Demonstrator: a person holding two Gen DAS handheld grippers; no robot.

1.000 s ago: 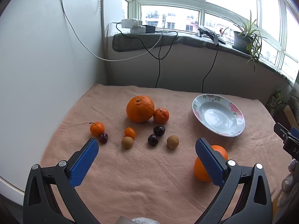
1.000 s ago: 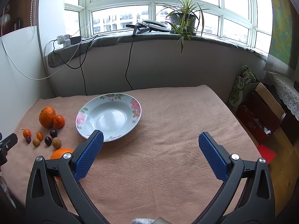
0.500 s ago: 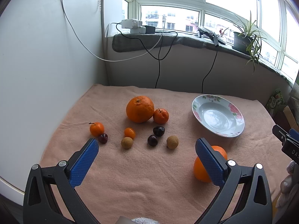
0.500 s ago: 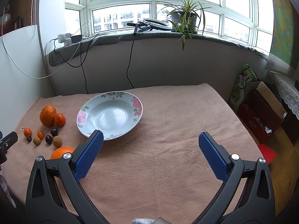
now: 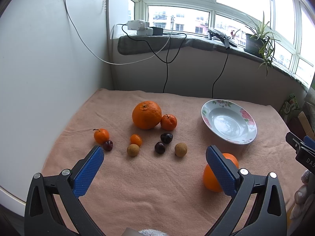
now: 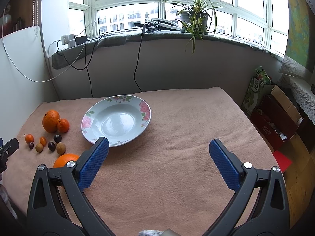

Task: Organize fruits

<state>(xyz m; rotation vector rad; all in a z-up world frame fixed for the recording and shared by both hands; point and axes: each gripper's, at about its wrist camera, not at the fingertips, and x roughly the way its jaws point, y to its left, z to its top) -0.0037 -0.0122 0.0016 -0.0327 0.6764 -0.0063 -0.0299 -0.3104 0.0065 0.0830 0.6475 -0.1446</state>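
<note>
In the left wrist view, the left tool [image 5: 155, 162] hangs wide open and empty low in the frame, and against the frames of a second ago almost nothing has shifted: the fruits sit a shade lower and nearer, a slight drift forward at most. The big orange [image 5: 146, 114] touches a small tangerine [image 5: 168, 122] at centre; dark cherries [image 5: 166, 137] and brown longans [image 5: 181, 149] lie scattered below them, and another orange [image 5: 213, 179] shows partly behind the right finger at lower right. The plate [image 5: 208, 110] at right centre holds nothing. In the right wrist view, the right tool [image 6: 158, 160] is likewise spread open and empty over the bare tabletop [image 6: 187, 118], with the plate [image 6: 146, 110] now a touch nearer its left finger. Sorting, I judge, has not yet begun.
</note>
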